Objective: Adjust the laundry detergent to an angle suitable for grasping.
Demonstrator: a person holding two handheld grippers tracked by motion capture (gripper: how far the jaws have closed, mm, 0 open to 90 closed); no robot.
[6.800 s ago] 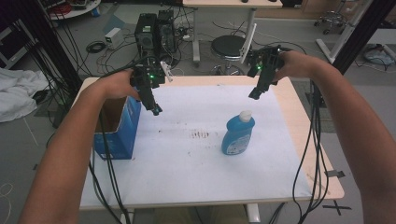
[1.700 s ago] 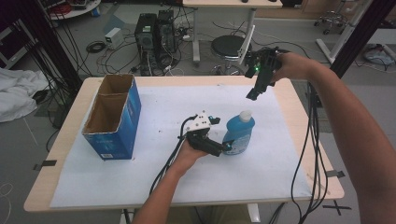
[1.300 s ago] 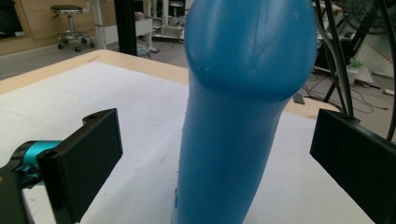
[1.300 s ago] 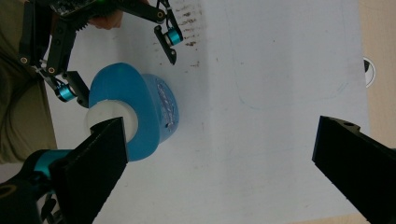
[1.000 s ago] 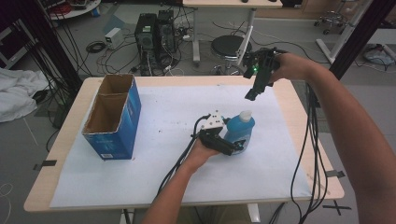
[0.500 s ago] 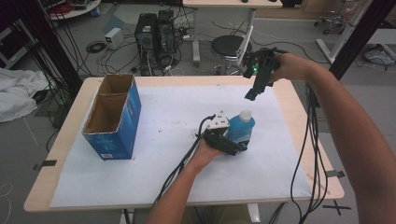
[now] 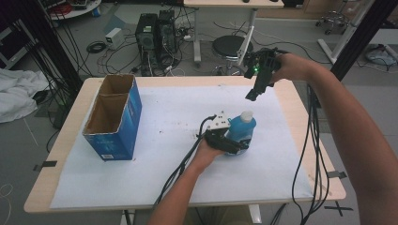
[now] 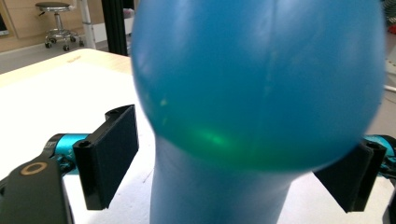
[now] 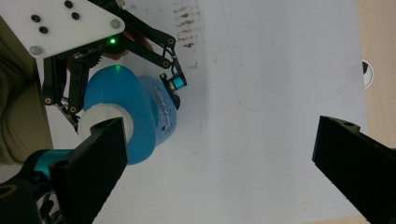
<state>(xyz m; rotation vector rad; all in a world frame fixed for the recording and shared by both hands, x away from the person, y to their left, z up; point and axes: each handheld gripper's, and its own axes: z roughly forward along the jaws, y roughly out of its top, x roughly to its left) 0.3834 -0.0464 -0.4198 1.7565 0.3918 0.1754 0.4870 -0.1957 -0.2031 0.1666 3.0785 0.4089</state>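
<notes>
Blue and upright near the middle of the white-covered table (image 7: 155, 197), the bottle (image 7: 241, 129) stands between the left gripper (image 8: 233, 163) jaws, which have just been closing around its waist with a gap left on each side. The right gripper (image 7: 257, 86) hovers open above the far edge, well apart. The open cardboard box (image 7: 112, 117) stands clear to the left, nothing between.
</notes>
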